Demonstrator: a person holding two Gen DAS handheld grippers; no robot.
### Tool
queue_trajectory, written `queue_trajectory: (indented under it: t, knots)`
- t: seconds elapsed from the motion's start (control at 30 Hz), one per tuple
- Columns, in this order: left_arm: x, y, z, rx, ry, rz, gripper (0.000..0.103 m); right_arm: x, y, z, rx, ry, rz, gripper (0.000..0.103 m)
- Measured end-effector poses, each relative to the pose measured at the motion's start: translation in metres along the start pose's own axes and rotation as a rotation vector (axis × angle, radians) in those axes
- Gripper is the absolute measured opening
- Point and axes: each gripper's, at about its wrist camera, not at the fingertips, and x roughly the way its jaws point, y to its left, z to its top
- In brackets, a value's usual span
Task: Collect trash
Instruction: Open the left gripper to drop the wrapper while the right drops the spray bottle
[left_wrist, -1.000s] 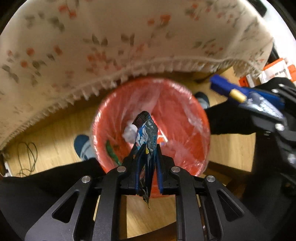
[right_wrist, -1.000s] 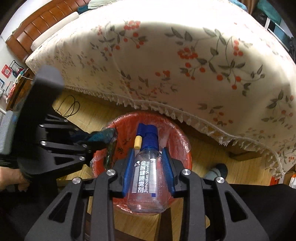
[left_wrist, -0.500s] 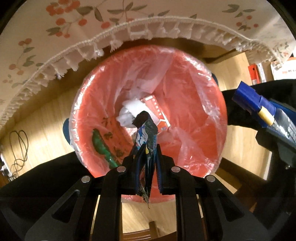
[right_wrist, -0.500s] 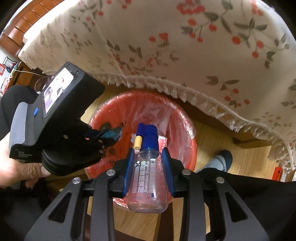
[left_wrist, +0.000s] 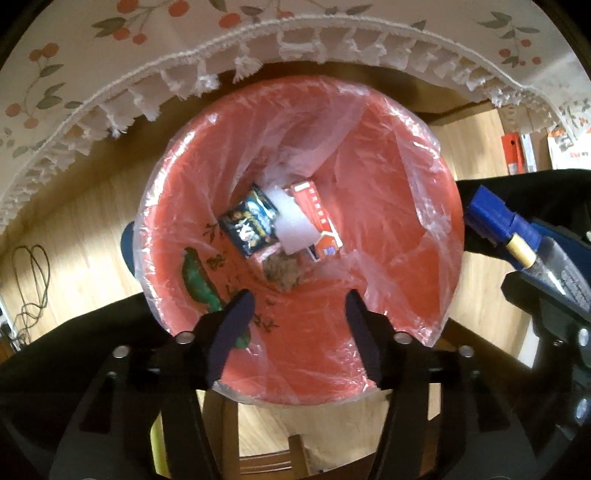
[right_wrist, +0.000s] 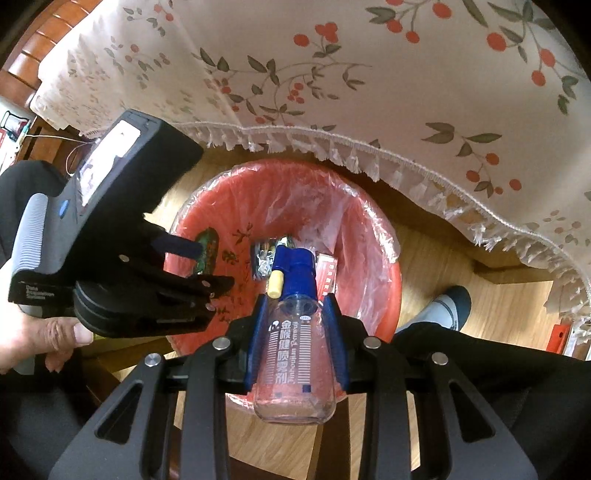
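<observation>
A red bin (left_wrist: 424, 206) lined with clear plastic stands on the floor under the table edge. My left gripper (left_wrist: 299, 310) is open and empty above its near rim. A dark blue snack wrapper (left_wrist: 249, 225) lies at the bin's bottom beside a white tissue (left_wrist: 295, 225) and a red carton (left_wrist: 319, 214). My right gripper (right_wrist: 293, 310) is shut on a clear spray bottle (right_wrist: 295, 354) with a blue cap, held over the bin (right_wrist: 384, 266). The bottle also shows in the left wrist view (left_wrist: 517, 236). The left gripper shows in the right wrist view (right_wrist: 199, 266).
A cream tablecloth with red cherries and a fringe (right_wrist: 332, 85) hangs over the bin's far side. The floor is wood (left_wrist: 74, 251). A cable (left_wrist: 29, 280) lies at the left. The person's foot (right_wrist: 447, 306) and dark trousers are to the right of the bin.
My left gripper has opened and the snack wrapper has dropped to the bottom of the bin. Both grippers have come closer over the bin.
</observation>
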Motion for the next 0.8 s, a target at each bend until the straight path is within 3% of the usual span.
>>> queue_trajectory:
  t: [0.13, 0.3, 0.5, 0.63, 0.8]
  knots:
    - [-0.017, 0.008, -0.001, -0.036, -0.055, 0.019, 0.061, 0.009, 0.001, 0.004, -0.006, 0.014, 0.011, 0.031]
    - [-0.039, 0.021, -0.004, -0.104, -0.131, 0.039, 0.071, 0.025, 0.01, 0.01, -0.052, 0.035, -0.001, 0.031]
    - [-0.05, 0.042, -0.005, -0.193, -0.168, 0.046, 0.083, 0.038, 0.02, 0.014, -0.086, 0.072, -0.006, 0.031]
    - [-0.055, 0.044, -0.007, -0.201, -0.195, 0.046, 0.09, 0.04, 0.021, 0.016, -0.094, 0.082, -0.002, 0.032]
    - [-0.06, 0.045, -0.006, -0.2, -0.216, 0.066, 0.092, 0.043, 0.022, 0.015, -0.094, 0.088, 0.002, 0.034]
